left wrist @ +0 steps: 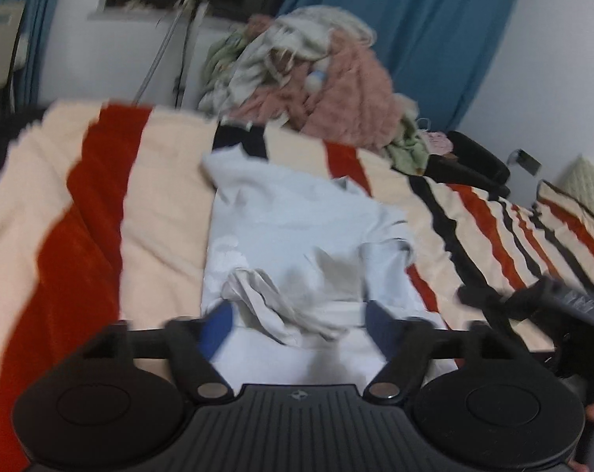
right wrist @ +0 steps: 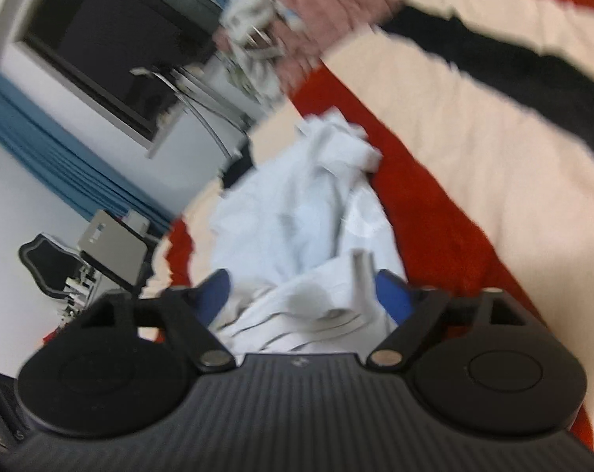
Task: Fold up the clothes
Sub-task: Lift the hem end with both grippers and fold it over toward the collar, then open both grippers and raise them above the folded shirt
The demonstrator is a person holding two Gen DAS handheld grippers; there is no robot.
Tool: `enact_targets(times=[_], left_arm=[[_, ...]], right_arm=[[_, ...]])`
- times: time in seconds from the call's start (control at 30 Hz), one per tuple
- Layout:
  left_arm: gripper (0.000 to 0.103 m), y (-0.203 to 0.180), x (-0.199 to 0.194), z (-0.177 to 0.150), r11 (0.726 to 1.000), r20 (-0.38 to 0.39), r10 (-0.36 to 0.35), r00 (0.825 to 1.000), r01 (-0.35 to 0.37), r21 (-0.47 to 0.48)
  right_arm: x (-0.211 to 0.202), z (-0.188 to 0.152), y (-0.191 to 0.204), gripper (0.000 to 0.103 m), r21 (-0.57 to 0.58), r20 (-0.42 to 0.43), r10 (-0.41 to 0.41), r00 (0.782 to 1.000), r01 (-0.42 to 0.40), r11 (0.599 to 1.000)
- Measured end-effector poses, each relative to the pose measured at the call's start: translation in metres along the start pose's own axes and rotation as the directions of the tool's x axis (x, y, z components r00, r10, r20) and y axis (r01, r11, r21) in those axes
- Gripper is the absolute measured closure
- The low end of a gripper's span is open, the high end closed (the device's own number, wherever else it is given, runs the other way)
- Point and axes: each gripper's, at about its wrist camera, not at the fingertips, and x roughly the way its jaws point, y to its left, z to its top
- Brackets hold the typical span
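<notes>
We are working over a pale blue garment (left wrist: 297,220) that is lying along the middle of a bed, on a blanket (left wrist: 72,212) striped in cream, red and black. Our left gripper (left wrist: 298,318) is hanging just above the garment's near end with its blue fingers spread apart, a bunched fold of the cloth sitting between them but not pinched, which looks to us like a placing for taking or letting go of that edge; the blurred frames are not settling which. Our right gripper (right wrist: 302,295) is tilting in from the side, its fingers likewise apart with crumpled cloth (right wrist: 312,212) rising between them, and we cannot tell whether the fingers are touching it. The garment is partly gathered, one sleeve turned inward, so it is neither flat nor a neat packet. Beyond it a heap of pink and green laundry (left wrist: 320,90) is crowding the far side of the bed, near teal curtains (left wrist: 426,35) and a dark window (right wrist: 112,39), limiting room for spreading cloth that way.
</notes>
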Motion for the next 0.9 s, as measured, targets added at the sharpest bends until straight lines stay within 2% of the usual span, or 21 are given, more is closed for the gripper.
enact_targets(times=[0.13, 0.27, 0.33, 0.5, 0.63, 0.87, 0.9], left_arm=[[0.014, -0.019, -0.04, -0.01, 0.997, 0.055, 0.023, 0.998, -0.026, 0.07], [0.013, -0.03, -0.079, -0.019, 0.995, 0.101, 0.018, 0.995, -0.028, 0.095], [0.011, -0.035, -0.097, -0.024, 0.994, 0.125, 0.021, 0.992, -0.034, 0.103], [0.008, -0.039, -0.14, -0.049, 0.992, 0.17, 0.028, 0.985, -0.048, 0.117], [0.008, -0.043, -0.152, -0.069, 0.988, 0.176, 0.048, 0.983, -0.073, 0.138], [0.008, -0.049, -0.144, -0.079, 0.981, 0.166, 0.051, 0.985, -0.08, 0.177], [0.008, -0.045, -0.14, -0.08, 0.987, 0.135, 0.04, 0.99, -0.059, 0.146]], right_arm=[[-0.042, -0.019, 0.03, 0.019, -0.181, 0.097, -0.031, 0.995, 0.048, 0.982], [-0.082, -0.04, 0.059, 0.019, -0.355, 0.195, -0.051, 0.979, 0.119, 0.927], [-0.098, -0.051, 0.066, 0.019, -0.395, 0.225, -0.039, 0.974, 0.127, 0.91], [-0.127, -0.077, 0.074, 0.02, -0.451, 0.277, -0.025, 0.96, 0.153, 0.879], [-0.139, -0.093, 0.078, 0.02, -0.485, 0.298, -0.021, 0.954, 0.171, 0.858], [-0.129, -0.101, 0.079, 0.02, -0.52, 0.315, -0.036, 0.949, 0.204, 0.83], [-0.128, -0.101, 0.078, 0.02, -0.519, 0.312, -0.036, 0.949, 0.202, 0.83]])
